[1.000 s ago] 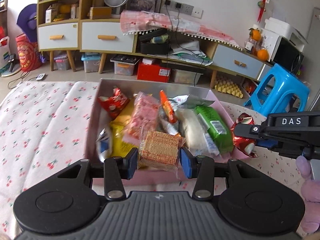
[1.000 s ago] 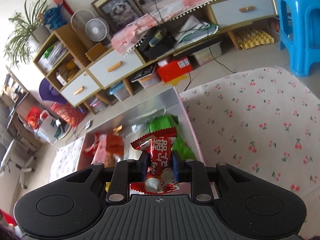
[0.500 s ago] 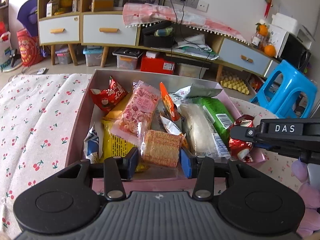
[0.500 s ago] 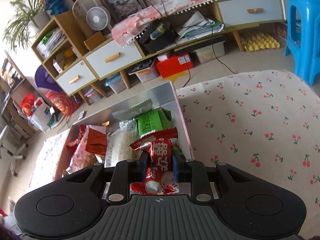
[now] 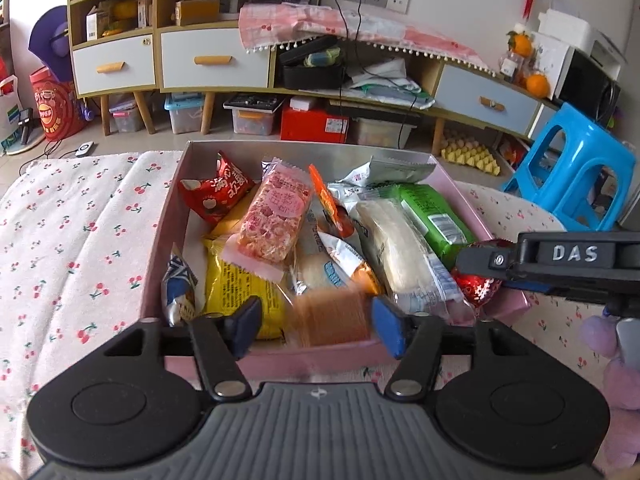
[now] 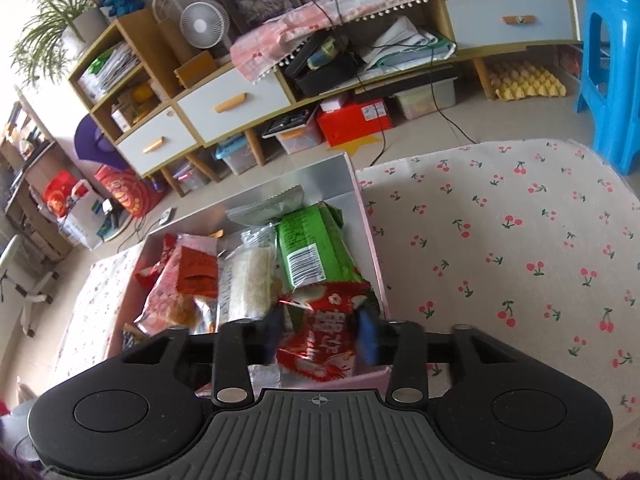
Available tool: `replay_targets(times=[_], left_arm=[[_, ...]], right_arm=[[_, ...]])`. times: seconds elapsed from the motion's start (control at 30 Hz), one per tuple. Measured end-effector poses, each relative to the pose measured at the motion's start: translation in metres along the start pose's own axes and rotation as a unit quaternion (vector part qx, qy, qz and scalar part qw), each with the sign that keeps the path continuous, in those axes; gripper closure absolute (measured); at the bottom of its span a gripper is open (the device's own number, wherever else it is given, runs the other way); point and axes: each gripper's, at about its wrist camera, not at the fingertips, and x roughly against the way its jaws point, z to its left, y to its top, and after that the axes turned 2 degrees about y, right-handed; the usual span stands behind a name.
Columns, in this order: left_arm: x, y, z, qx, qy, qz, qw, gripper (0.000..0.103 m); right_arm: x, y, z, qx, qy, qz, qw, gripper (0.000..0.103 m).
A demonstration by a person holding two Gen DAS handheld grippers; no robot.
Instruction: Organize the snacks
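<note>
- Nearest the left wrist camera, the left claw stood with its jaws spread wide, and the blurred wafer biscuit pack sat between the blue pads without touching either. It looked just let go and dropping into the near end of the pink box.
- In the right wrist view, the right claw was likewise released: its jaws stood apart on either side of the red candy packet, which was smeared by motion and hung over the box's near right corner. I judged it free of the grip, though whether a pad grazed it I could not tell.
- Just beyond, the box already held most of the snacks: a yellow packet, a blue-and-white wrapper at the left wall, a pink rice-crisp bar, a long white rice cracker pack and a green packet along the right wall.
- Farther in, a second red packet and a silver-white pouch lay against the back wall.
- The cherry-print table around the box showed no loose snacks in either view, so the gathering looked nearly finished.
- What remained, as I judged it, was for these two packs to settle inside and perhaps for the jumbled heap to be tidied; anything out of view could not be ruled out.
</note>
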Motion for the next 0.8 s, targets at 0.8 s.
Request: replay_targets(times=[0.8], left_arm=[[0.103, -0.029, 0.007, -0.005, 0.059, 0.033, 0.9977, 0.000]], right_arm=[[0.116, -0.055, 0.053, 0.061, -0.065, 0.023, 0.996, 0.010]])
